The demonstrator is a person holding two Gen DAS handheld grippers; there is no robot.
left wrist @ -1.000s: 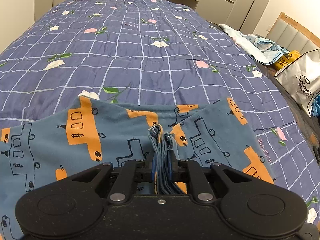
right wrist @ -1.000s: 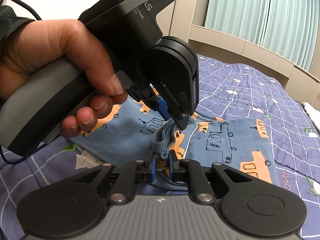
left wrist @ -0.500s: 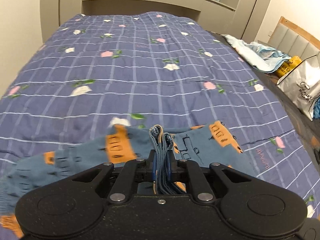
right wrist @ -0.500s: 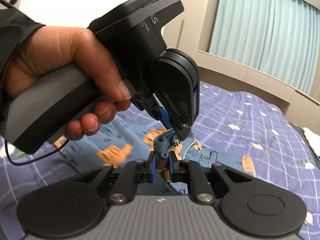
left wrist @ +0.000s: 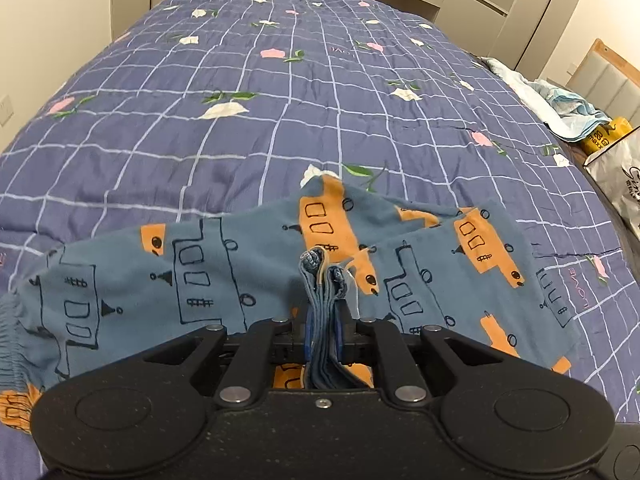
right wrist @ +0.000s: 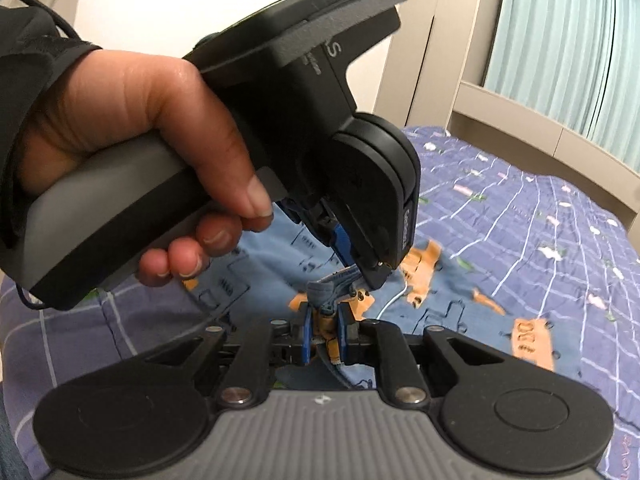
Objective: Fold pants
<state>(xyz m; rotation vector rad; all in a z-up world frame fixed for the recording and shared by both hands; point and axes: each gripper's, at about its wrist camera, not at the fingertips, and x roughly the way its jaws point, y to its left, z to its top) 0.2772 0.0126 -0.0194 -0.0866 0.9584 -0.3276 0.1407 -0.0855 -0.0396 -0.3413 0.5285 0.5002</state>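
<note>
The pants (left wrist: 208, 276) are blue-grey with orange and outlined bus prints. They hang from both grippers, their lower part draped on the bed, and also show in the right wrist view (right wrist: 440, 300). My left gripper (left wrist: 322, 320) is shut on a bunched edge of the pants. My right gripper (right wrist: 324, 328) is shut on another bunched edge right beside it. In the right wrist view the left gripper (right wrist: 372, 268) and the hand holding it fill the upper left, its tip almost touching the right one.
The bed (left wrist: 280, 100) has a blue checked quilt with flower prints. A heap of light blue cloth (left wrist: 560, 104), a yellow packet (left wrist: 604, 136) and a white bag (left wrist: 624, 184) lie at the bed's right. A curtain (right wrist: 560, 40) hangs behind the headboard shelf.
Both grippers kept their hold and moved together with the pants. The cloth has swung and spread out wider across the quilt below the left gripper.
</note>
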